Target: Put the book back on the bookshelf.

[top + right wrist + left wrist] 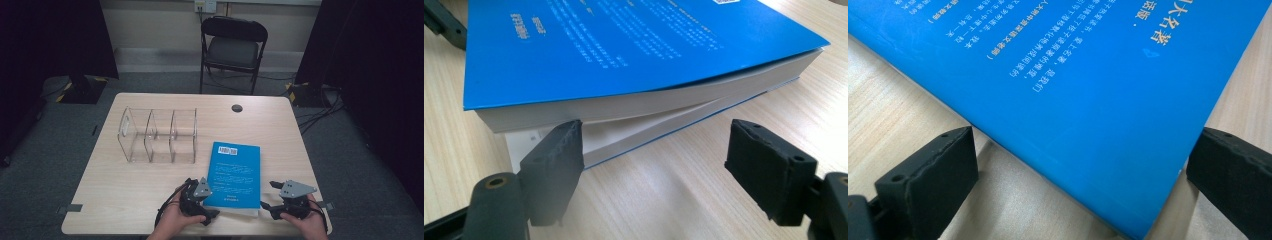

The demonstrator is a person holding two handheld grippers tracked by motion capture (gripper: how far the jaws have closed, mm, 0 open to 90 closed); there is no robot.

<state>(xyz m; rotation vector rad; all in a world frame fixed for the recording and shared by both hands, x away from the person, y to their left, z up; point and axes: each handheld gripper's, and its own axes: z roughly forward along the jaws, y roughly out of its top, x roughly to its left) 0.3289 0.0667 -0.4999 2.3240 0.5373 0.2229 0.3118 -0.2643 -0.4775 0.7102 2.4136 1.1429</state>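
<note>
Light wooden table (130,200) with rounded corners and a dark round cable hole (237,108) near its far edge. On it: a clear plastic divider rack (157,135), left of centre, and a blue book (234,171) lying flat, cover up, just right of the rack near the front edge.
</note>
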